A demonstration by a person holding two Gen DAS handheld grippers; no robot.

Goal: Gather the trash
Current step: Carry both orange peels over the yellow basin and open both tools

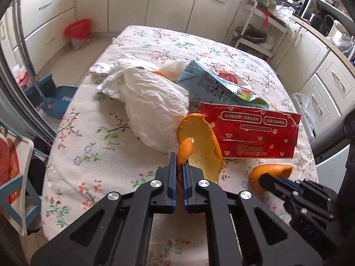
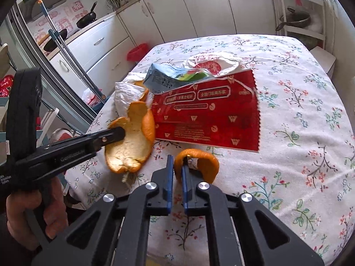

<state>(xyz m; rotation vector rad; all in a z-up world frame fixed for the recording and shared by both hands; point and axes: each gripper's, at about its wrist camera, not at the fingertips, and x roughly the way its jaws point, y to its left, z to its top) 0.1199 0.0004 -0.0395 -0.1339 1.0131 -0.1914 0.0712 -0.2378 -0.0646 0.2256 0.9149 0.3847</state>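
Left gripper (image 1: 180, 168) clamped on large peel (image 1: 199, 141), right gripper (image 2: 176, 168) on small peel (image 2: 199, 161), red-lined bin (image 1: 77, 33) far upper left, nearer left.

Table cloth (image 1: 106, 137): white ground, seen scattered with small flower sprigs in red, blue and green.
Large peel (image 1: 206, 146): bright orange outside, pale yellowish pith shown within.
Small peel (image 2: 199, 161): orange, curled.
Flat packet (image 1: 248, 130): deep red, printed with pale lettering and small emblems.
Carton (image 1: 206, 86): pale blue-grey, dark characters printed on it.
Crumpled paper (image 1: 150, 102): white.
Left tongs (image 1: 180, 173): black frame, blue pads, silver bolts.
Right tongs (image 2: 176, 173): black, blue pads likewise.
Bin bag (image 1: 77, 30): red.
Cupboards (image 1: 168, 2): cream.
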